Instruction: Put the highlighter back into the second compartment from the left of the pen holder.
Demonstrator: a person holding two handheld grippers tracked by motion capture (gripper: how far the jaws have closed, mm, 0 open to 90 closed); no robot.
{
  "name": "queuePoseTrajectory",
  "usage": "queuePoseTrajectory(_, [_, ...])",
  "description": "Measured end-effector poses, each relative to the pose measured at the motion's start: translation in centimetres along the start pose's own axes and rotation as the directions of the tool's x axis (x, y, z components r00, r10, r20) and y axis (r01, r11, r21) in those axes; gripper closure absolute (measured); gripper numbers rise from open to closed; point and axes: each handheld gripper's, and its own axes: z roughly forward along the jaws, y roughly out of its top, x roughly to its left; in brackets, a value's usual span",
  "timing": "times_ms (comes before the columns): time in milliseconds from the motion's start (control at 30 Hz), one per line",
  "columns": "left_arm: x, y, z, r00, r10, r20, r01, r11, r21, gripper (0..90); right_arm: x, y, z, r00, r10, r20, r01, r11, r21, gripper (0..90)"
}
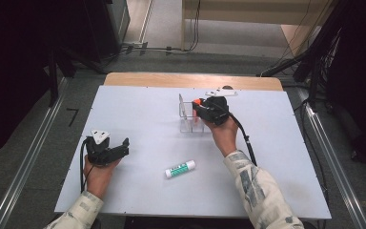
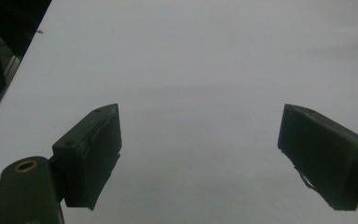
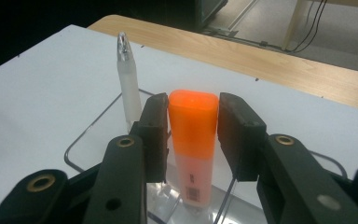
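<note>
The orange highlighter (image 3: 192, 140) stood upright in the clear holder (image 3: 98, 133) between the right hand-held gripper's (image 3: 191, 135) jaws: one pad touching, the other just apart, grip loosened.

Orange-capped highlighter (image 3: 192, 140) at frame centre; frosted white pen (image 3: 128, 88) upper left; green-and-white glue stick (image 1: 180, 169) lower centre.

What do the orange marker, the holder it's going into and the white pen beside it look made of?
Orange marker: glossy plastic, with a translucent orange cap, a paler body and a printed barcode. Holder: clear, rigid, probably acrylic, since the table shows through its walls and only the edges catch light. White pen: frosted, matte plastic barrel with a shiny clear or silvery tip; which one is hard to tell.
</note>
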Motion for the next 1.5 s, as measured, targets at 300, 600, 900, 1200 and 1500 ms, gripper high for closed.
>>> queuePoseTrajectory(300, [0.0, 0.0, 0.0, 1.0000, 0.000, 0.001, 0.000, 1.0000, 0.000, 14.1, -0.4, -0.3, -0.3, 0.9999, 0.011, 0.012, -0.011, 1.000, 0.000, 45.7])
queuePoseTrajectory(600, [0.0, 0.0, -0.1, 1.0000, -0.007, 0.003, 0.007, 1.0000, 0.001, 14.1, -0.6, -0.9, -1.8, 0.9999, 0.013, 0.003, -0.013, 1.000, -0.014, 33.3])
queuePoseTrajectory(900, [0.0, 0.0, 0.0, 0.9998, -0.016, 0.006, 0.016, 0.9999, 0.006, 14.1, -2.4, -2.9, -4.2, 0.9988, 0.049, 0.004, -0.049, 0.999, -0.010, 26.9])
queuePoseTrajectory(1200, [-0.1, 0.0, 0.1, 0.9999, -0.015, 0.003, 0.015, 0.9998, 0.009, 14.1, -4.0, -5.7, -6.7, 0.9967, 0.049, 0.065, -0.051, 0.999, 0.016, 21.6])
queuePoseTrajectory(1500, [-0.2, 0.0, 0.1, 0.9999, -0.012, 0.002, 0.012, 0.9999, 0.011, 14.1, -5.0, -7.3, -8.8, 0.9956, 0.045, 0.082, -0.048, 0.998, 0.034, 21.2])
